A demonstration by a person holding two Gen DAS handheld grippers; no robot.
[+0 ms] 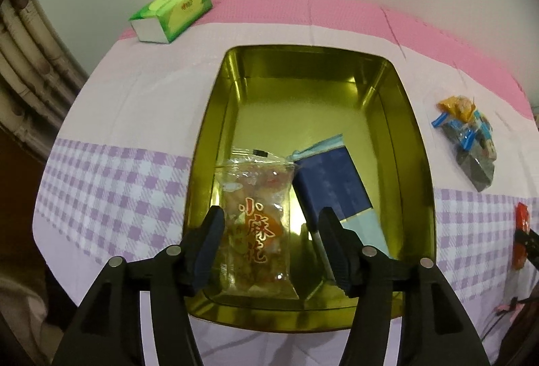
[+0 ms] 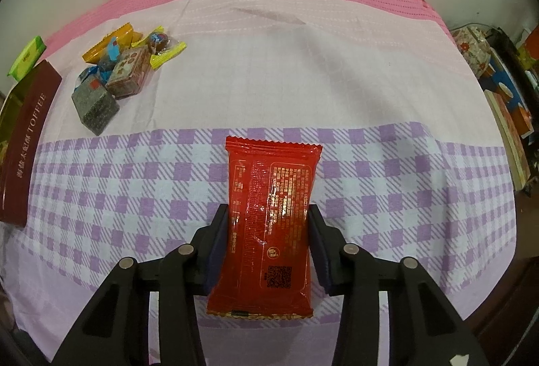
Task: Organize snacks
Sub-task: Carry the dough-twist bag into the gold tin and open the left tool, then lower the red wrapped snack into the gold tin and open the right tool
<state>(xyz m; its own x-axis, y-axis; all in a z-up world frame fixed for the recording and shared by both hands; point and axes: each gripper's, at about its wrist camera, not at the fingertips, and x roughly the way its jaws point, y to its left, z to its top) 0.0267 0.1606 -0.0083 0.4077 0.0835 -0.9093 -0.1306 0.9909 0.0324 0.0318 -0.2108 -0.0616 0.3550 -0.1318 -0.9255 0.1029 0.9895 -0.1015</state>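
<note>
Status: roughly partway through, more left than done

Done so far, judging by the layout: gold tin (image 1: 417, 163) already has two items inside, a clear snack bag with red lettering (image 1: 257, 224) and a dark blue packet (image 1: 331, 184) lying beside it at a slant, touching or nearly so

Left gripper (image 1: 269, 231) hangs over the near end of the tin. Jaws are spread wide, one either side of the clear bag; left pad looks at or just beside the bag edge, right pad clearly apart from it. Bag appears to rest on the tin floor, so I read this as released, not gripped

Right gripper (image 2: 269, 231) is on the red snack packet (image 2: 269, 217), which lies flat on the checked part of the tablecloth (image 2: 404, 190), back side up with the QR code showing. Both pads press against its long edges, packet looks slightly pinched, so I call it clamped. Not lifted as far as I can tell

Still to go:
- red packet into the tin
- small pile of wrapped candies (image 2: 118, 72) on the plain part of the cloth, well apart from the red packet, between it and the tin side
- that pile is several loose pieces, so likely several picks

Tin's outer wall (image 2: 27, 136) with TOFFEE lettering shows at the left edge of the right wrist view. Green tissue pack (image 1: 171, 13) sits beyond the tin; probably not part of the job

Far half of the tin is bare, plenty of room
</note>
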